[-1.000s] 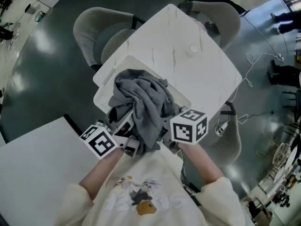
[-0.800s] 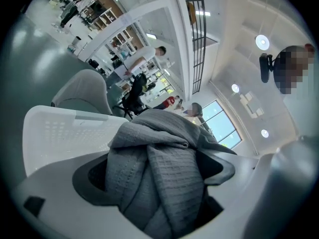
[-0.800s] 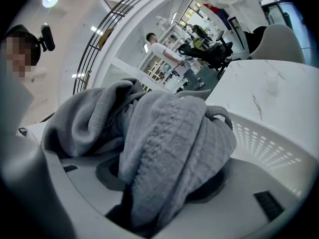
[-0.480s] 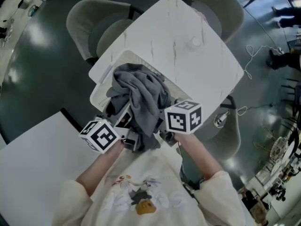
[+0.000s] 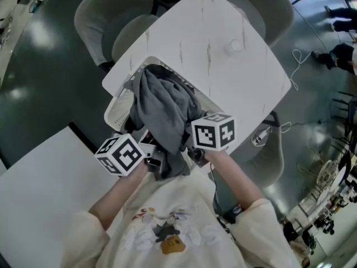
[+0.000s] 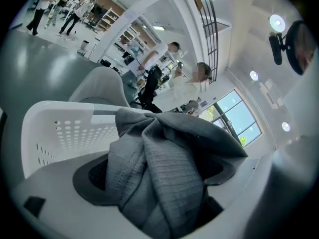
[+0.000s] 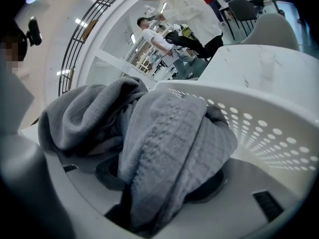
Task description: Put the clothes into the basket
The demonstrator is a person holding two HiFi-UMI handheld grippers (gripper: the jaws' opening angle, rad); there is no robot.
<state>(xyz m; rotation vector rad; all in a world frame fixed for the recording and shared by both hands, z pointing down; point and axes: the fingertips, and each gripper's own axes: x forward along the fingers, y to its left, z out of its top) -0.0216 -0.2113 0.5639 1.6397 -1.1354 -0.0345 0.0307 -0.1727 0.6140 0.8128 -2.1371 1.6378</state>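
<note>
A grey garment [image 5: 162,108] hangs bunched over the white perforated laundry basket [image 5: 118,109], which stands on the white table [image 5: 223,71]. My left gripper [image 5: 150,156] and right gripper [image 5: 188,152] hold its near end side by side, both shut on the cloth. In the left gripper view the grey garment [image 6: 164,168] fills the space between the jaws, with the basket wall [image 6: 65,128] behind it. From the right gripper, thick folds of the garment [image 7: 169,148] are pinched between the jaws, in front of the basket rim [image 7: 259,108]. The basket's inside is mostly hidden by cloth.
Grey chairs [image 5: 103,15] stand around the table. A small clear cup [image 5: 236,45] sits on the table's far part. Another white table [image 5: 39,194] lies at the lower left. A cable [image 5: 298,66] trails on the floor at right. People stand far off.
Both grippers have sunk with the garment, and the cloth now sits lower and deeper over the basket. The bundle looks narrower and more drawn out.
</note>
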